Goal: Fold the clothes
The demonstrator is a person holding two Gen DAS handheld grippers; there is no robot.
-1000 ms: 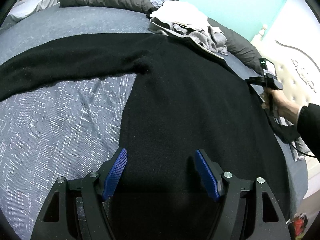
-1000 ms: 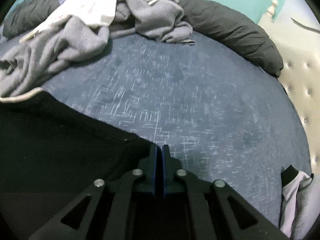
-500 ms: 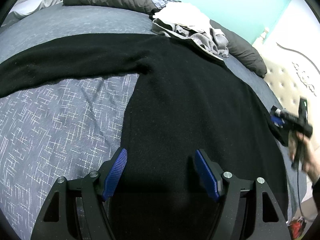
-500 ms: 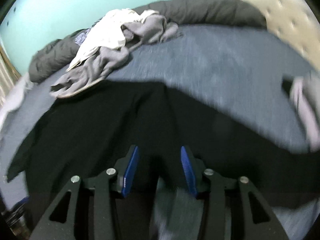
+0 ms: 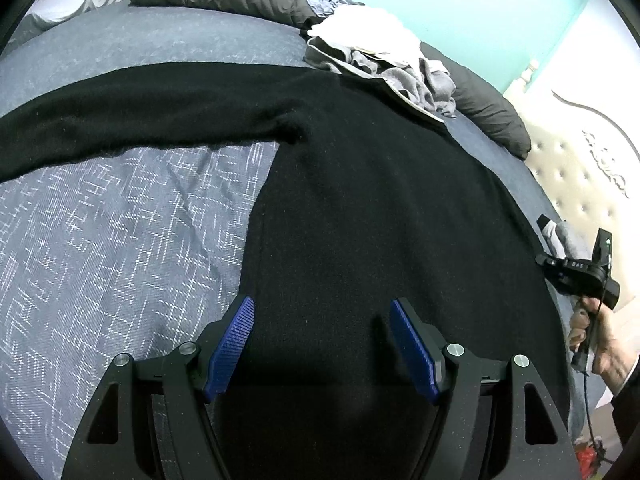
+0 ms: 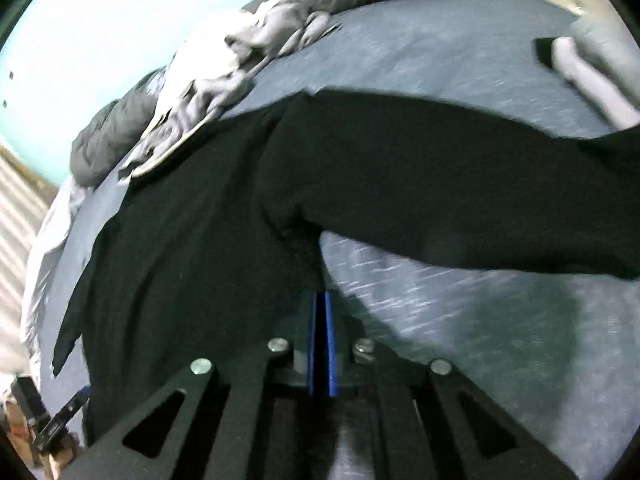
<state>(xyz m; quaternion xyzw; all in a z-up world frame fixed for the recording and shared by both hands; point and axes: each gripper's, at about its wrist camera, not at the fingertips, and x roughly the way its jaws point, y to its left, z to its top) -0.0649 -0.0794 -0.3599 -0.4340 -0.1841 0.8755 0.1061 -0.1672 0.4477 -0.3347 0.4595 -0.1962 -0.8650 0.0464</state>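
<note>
Right tongs (image 6: 319, 342), clenched on the black sweater (image 5: 360, 200) side edge at lower centre, should lift gently; left tongs (image 5: 322, 344) hover released above its hem.

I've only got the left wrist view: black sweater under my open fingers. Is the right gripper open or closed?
Observer: Closed. The right gripper has its pads pressed together.
Operator: Is it on anything?
Observer: Its tips are at the side edge of the sweater, just below the armpit, and it looks pinched on that edge.
Operator: Where's the sleeve on that side?
Observer: That sleeve lies stretched out sideways across the bed, not folded in.
</note>
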